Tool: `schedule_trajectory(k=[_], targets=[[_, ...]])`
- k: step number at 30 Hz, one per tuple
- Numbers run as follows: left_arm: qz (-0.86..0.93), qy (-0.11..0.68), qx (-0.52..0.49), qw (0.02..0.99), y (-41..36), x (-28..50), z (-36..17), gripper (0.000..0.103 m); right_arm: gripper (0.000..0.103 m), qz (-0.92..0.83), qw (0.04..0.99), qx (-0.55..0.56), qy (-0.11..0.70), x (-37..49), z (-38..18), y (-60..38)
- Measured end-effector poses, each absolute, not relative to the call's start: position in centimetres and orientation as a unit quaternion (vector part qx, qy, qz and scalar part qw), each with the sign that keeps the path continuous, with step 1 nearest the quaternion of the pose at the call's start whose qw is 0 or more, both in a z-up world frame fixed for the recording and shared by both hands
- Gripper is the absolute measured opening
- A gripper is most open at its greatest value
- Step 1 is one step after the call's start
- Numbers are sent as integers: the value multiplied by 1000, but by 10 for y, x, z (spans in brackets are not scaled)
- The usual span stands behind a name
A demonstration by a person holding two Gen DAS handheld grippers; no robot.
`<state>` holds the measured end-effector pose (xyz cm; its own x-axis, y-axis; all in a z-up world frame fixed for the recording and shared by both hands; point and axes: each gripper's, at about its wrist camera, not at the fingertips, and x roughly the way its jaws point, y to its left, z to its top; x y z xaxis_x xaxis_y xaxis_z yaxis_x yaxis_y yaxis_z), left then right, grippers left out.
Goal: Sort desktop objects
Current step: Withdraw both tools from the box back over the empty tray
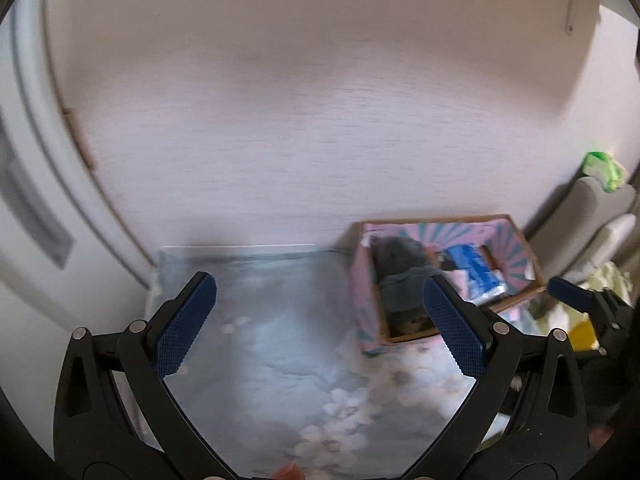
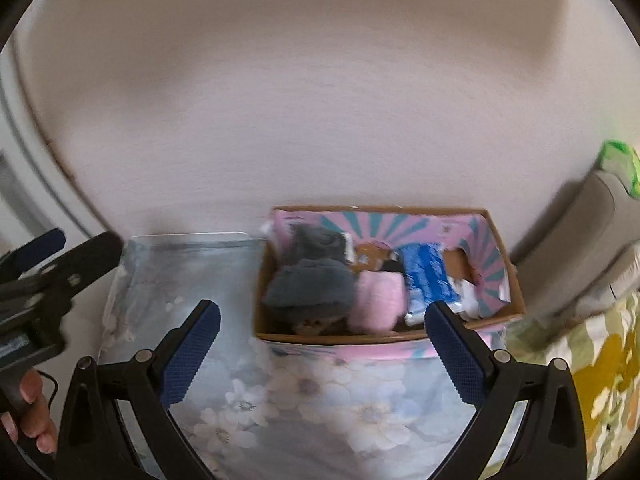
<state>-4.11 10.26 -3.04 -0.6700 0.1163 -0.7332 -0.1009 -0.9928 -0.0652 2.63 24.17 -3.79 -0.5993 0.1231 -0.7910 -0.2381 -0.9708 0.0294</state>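
1. The left claw [image 1: 320,320] hangs spread wide with nothing between its blue-padded fingers [image 1: 186,322], tilted down over the bench [image 1: 260,352], which is covered with a pale blue floral cloth [image 1: 280,380].
2. In the right wrist view the left claw [image 2: 60,248] shows at the left edge, with the person's hand [image 2: 30,412] wrapped around its handle below.
3. The right claw [image 2: 322,354] is likewise spread and empty, pointing forward and down, its right finger [image 2: 456,356] overlapping the front right corner of the box in view.
4. Just ahead of the right claw stands an open cardboard box [image 2: 384,350] printed in pink and teal, near the far right of the cloth and close to the pale wall [image 2: 320,100].
5. Inside the box lie the sorted things: a grey knitted item [image 2: 310,284] on the left, a pink fuzzy item [image 2: 378,300] in the middle, and a blue and white packet [image 2: 426,280] to the right, touching one another.
6. Right of the bench a patterned yellow-green fabric [image 2: 600,380] and a grey cushion [image 2: 576,248] are visible, with something bright green [image 2: 620,164] atop it.
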Motion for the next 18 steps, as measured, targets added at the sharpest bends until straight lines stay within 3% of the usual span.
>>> schedule_trajectory(k=[18], targets=[[922, -9, -386, 42, 96, -19, -33, 103, 102, 891, 119, -432, 72, 30, -51, 219]])
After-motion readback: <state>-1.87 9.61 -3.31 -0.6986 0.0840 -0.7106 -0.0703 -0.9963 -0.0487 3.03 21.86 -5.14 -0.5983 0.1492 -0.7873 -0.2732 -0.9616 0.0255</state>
